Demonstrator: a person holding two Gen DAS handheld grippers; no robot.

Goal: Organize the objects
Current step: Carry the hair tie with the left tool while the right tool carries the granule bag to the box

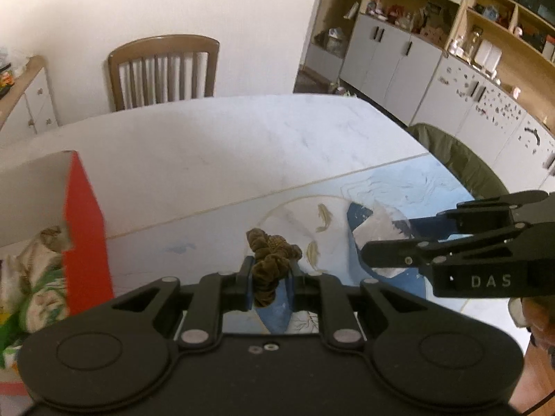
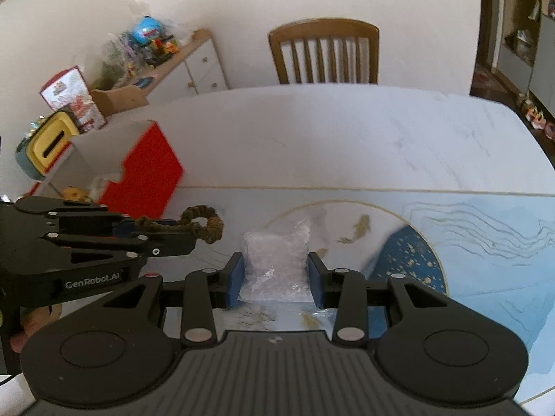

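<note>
- The left gripper (image 1: pixel 269 282) is pinching a brown, fuzzy cloth hair scrunchie (image 1: pixel 270 254). The scrunchie hangs between the two blue pads, up off the table.
- From the right wrist view, the scrunchie (image 2: pixel 204 223) sticks out past the tip of the left gripper (image 2: pixel 180 230) like a little loop.
- The right gripper (image 2: pixel 274 277) has its jaws on both sides of a small clear plastic bag of white bits (image 2: pixel 275 260). The pads touch or almost touch the bag, so I think it is pinching it, but I cannot tell how hard.
- The open red and white cardboard box (image 1: pixel 85 218) sits on the left side of the white table (image 1: pixel 215 145). Soft cloth things already lie inside it.
- The box is just to the left of the left gripper, so that hand is nearer. The scrunchie most likely goes left and a bit far, over the red wall, then drops in.
- The bag is farther to the right, so it has a longer trip.
</note>
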